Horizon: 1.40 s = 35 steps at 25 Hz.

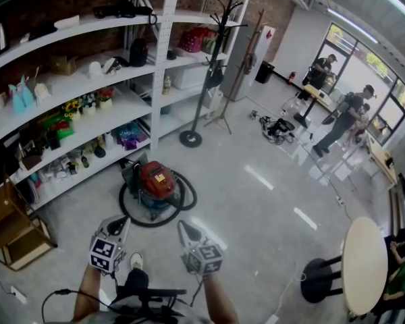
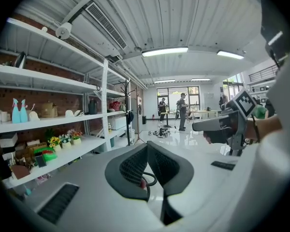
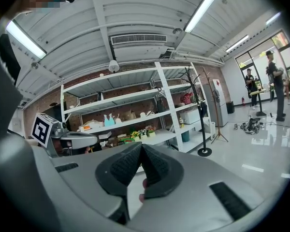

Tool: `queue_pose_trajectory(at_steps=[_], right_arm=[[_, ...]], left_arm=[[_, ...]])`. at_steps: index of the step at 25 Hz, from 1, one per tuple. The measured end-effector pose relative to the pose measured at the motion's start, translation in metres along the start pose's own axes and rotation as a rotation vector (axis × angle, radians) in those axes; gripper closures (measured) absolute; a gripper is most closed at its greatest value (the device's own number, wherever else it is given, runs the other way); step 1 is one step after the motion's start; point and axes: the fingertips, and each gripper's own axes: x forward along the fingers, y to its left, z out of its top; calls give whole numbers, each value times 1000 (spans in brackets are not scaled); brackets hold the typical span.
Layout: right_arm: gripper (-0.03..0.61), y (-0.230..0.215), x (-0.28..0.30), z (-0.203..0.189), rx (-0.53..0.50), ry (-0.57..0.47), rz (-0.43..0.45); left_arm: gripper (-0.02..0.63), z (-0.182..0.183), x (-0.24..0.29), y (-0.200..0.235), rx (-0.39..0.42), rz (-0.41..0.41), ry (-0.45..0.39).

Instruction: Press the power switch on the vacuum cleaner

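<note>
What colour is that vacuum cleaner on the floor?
The vacuum cleaner is red on top; the head view shows it best.

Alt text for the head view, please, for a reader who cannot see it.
A red vacuum cleaner sits on the floor, ringed by its black hose, just beyond the left gripper and right gripper, both shut and not touching it. White shelves line the left; people stand by far windows.

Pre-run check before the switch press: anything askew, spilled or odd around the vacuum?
Nothing stands out. The vacuum cleaner stands upright by the shelves, hose looped round it; no spill shows. Left gripper and right gripper are shut, empty.
</note>
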Motion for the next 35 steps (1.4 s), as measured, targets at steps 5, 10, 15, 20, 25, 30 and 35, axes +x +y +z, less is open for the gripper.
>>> queue_pose_trajectory(at_steps=[5, 10, 15, 20, 25, 30, 35], right_arm=[[566, -5, 49, 7, 15, 15, 0], [566, -6, 94, 17, 17, 36, -2], [566, -13, 137, 27, 18, 48, -16], [566, -18, 175, 44, 22, 42, -38], [566, -23, 207, 58, 25, 48, -56], [566, -37, 232, 59, 18, 62, -96], [566, -46, 253, 65, 21, 67, -104]], left_arm=[[607, 12, 31, 41, 4, -9, -3], [607, 20, 52, 81, 2, -18, -1], [607, 25, 77, 122, -2, -22, 5], [607, 34, 102, 158, -2, -40, 1], [607, 44, 131, 188, 6, -61, -10], [606, 43, 160, 208, 14, -96, -9], [607, 42, 186, 218, 6, -122, 0]])
